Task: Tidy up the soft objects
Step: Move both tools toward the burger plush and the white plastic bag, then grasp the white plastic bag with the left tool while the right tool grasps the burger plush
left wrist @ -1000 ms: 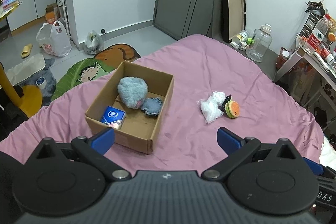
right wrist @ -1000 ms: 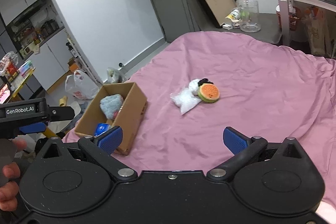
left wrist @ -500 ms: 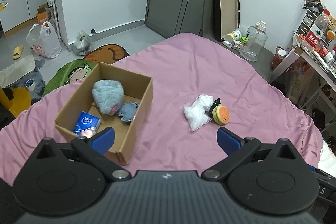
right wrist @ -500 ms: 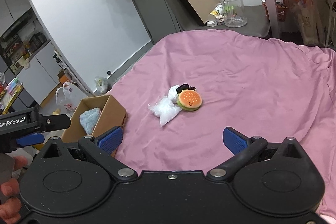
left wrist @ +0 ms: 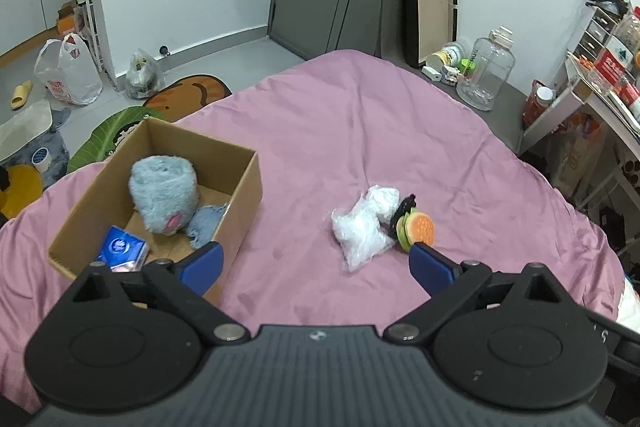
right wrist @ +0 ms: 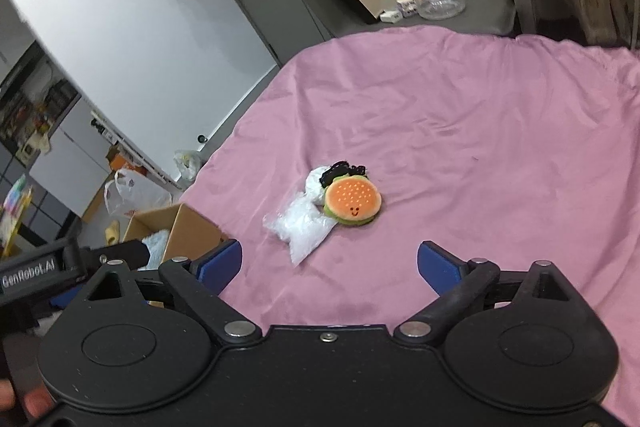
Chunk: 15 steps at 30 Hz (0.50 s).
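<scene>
On the pink bedspread [right wrist: 460, 115], touching a crinkly clear plastic bag [right wrist: 298, 225], lies the small orange-and-green plush burger [right wrist: 352, 203], likely light and squashy, best pinched across its bun edges by the right gripper [right wrist: 330, 263], whose empty jaws, still wide, have just been closing slightly.

Both feeds look evenly lit to me, soft indoor light with no harsh glare. Ahead of my left gripper [left wrist: 316, 263] the pink bedsheet [left wrist: 360, 131] is sharp, shadows faint. The fisheye bends the walls and door near the edges. My right feed is softer: cupboards far left of the right gripper [right wrist: 330, 263] smear with blur.
</scene>
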Each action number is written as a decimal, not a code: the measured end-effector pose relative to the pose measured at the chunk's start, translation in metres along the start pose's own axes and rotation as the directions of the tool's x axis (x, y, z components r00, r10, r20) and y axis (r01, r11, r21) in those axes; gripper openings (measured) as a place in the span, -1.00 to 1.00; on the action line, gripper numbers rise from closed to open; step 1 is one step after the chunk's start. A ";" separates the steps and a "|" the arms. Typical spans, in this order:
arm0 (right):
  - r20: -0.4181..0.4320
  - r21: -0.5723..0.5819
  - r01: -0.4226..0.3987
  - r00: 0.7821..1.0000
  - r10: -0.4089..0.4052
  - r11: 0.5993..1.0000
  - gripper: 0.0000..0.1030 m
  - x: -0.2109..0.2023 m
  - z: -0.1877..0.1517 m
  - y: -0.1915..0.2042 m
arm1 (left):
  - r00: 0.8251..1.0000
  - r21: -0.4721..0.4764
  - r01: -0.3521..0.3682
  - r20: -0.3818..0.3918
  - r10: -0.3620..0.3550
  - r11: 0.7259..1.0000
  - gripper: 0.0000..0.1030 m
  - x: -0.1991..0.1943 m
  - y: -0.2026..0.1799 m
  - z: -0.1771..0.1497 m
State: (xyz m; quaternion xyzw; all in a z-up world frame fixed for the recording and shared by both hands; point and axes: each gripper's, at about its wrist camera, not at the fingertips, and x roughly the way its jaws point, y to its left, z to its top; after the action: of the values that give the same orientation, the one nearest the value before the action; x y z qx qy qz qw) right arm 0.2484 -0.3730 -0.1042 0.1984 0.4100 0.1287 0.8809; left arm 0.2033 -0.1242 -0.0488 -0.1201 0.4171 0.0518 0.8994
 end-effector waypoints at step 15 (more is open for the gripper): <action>-0.075 0.137 -0.030 0.996 0.041 0.990 0.74 0.072 0.029 -0.040 | 0.996 -0.047 0.018 -0.085 -0.022 0.999 0.56 0.090 -0.017 0.015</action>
State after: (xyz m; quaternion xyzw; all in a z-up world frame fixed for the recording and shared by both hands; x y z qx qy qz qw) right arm 0.3189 -0.3870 -0.1540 0.2600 0.4483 0.1237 0.8462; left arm 0.2762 -0.1377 -0.1053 -0.1472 0.4525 0.0475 0.8782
